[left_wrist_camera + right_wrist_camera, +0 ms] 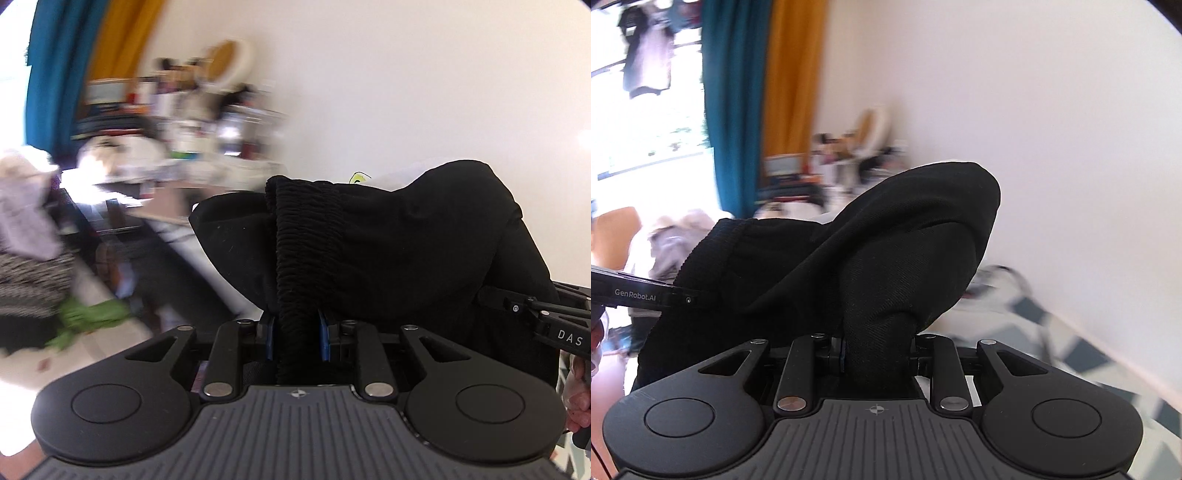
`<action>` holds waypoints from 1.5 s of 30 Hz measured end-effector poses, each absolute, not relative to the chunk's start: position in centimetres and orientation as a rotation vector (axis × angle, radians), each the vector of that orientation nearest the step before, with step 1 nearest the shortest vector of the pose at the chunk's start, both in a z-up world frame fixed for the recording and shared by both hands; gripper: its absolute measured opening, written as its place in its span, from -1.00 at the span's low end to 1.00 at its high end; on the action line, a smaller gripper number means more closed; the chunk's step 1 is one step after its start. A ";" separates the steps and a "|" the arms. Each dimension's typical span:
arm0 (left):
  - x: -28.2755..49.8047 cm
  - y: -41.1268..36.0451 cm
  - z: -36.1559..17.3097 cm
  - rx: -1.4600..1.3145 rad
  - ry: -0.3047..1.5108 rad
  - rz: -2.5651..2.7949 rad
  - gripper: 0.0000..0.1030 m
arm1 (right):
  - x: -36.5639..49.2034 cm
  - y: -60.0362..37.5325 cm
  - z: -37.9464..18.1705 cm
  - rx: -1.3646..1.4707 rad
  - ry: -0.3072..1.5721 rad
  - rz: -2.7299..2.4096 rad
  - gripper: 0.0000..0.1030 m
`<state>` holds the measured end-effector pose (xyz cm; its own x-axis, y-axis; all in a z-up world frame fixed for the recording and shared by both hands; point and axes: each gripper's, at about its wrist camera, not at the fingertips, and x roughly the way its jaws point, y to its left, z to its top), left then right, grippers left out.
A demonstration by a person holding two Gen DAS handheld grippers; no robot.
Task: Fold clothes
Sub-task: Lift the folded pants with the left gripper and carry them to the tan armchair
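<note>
black ribbed tool [296, 334] bodies, blue pads [324, 338]

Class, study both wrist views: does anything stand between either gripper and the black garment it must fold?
Nothing visible does. The left gripper is already shut on the black garment at its ribbed band, and the right gripper is shut on a bunched fold of the same cloth. Where it will be laid down is not in view.

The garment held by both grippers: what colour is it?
Black garment, clearest in the left wrist view.
</note>
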<state>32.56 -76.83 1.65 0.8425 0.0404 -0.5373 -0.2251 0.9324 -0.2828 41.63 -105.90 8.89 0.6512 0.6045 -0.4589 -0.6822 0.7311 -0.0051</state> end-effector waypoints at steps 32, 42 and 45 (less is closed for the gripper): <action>-1.5 -40.5 -0.2 -0.553 0.628 0.845 -0.57 | 14.2 -46.7 6.2 -0.351 0.613 1.426 -0.59; -1.7 -25.2 -1.4 -0.576 0.698 0.914 -0.57 | 17.4 -29.5 3.2 -0.376 0.656 1.501 -0.59; -1.2 -20.8 -1.2 -0.584 0.697 0.930 -0.57 | 18.9 -24.0 2.6 -0.367 0.656 1.511 -0.59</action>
